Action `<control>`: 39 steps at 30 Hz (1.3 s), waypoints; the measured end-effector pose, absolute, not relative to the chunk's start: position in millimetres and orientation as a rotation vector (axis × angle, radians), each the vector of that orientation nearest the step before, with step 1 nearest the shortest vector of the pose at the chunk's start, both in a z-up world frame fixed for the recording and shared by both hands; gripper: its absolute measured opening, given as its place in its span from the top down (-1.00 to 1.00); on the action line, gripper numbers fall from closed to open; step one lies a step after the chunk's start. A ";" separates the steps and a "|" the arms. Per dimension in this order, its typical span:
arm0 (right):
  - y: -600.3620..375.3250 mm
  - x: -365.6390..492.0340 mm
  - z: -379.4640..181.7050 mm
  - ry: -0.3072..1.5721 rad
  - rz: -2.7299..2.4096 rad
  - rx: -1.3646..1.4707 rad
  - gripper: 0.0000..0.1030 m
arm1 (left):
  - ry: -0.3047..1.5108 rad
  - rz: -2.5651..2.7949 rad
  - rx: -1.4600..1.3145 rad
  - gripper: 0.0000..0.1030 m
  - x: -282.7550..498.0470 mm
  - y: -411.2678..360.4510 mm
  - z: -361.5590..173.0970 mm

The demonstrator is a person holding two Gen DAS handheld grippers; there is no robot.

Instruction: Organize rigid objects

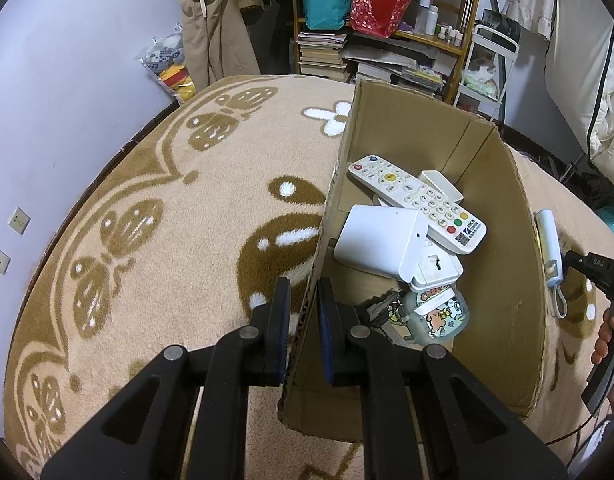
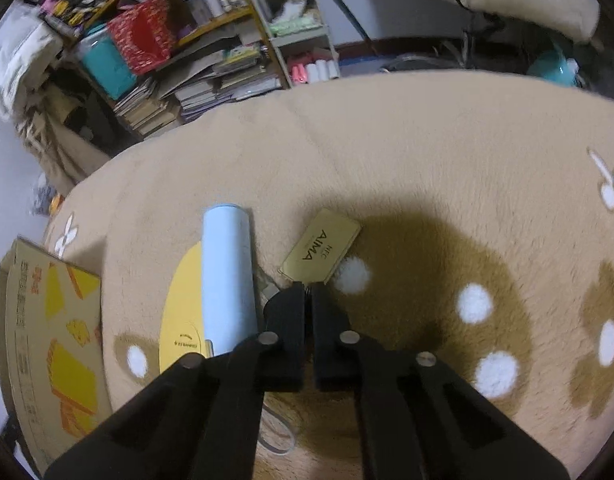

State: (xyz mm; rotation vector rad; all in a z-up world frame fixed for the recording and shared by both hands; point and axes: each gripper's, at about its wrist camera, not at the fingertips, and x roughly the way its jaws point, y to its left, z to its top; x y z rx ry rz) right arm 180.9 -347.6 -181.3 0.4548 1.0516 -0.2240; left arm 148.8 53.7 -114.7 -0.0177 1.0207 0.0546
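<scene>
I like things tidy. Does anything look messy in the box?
Yes. In the brown cardboard box, the long white remote control lies crooked atop the white rectangular plastic device, piled unevenly.
</scene>
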 end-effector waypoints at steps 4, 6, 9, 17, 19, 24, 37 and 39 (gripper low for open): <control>-346.6 175.0 -161.6 1.019 -0.195 0.365 0.92 | 1.022 0.051 -0.019 0.77 148.6 55.6 -114.6; -346.9 172.0 -148.7 1.000 -0.192 0.339 0.93 | 1.023 0.053 -0.009 0.77 148.2 55.6 -114.0; -348.8 167.6 -128.3 0.965 -0.172 0.360 0.94 | 1.024 0.056 -0.007 0.77 147.7 55.9 -113.4; -329.7 152.1 -63.9 0.830 -0.077 0.403 0.94 | 1.026 0.058 -0.003 0.77 146.2 55.7 -112.5; -315.3 151.5 -51.1 0.816 -0.035 0.397 0.94 | 1.026 0.057 -0.005 0.77 146.0 55.1 -112.9; -265.7 154.1 -18.2 0.776 0.099 0.367 0.94 | 1.028 0.060 -0.013 0.77 145.0 55.7 -113.0; -162.3 148.8 -26.3 0.860 0.339 0.281 0.94 | 1.027 0.055 -0.009 0.77 144.4 57.7 -114.9; -150.6 150.1 -41.4 0.929 0.356 0.275 0.94 | 1.026 0.053 -0.010 0.77 144.4 57.9 -115.0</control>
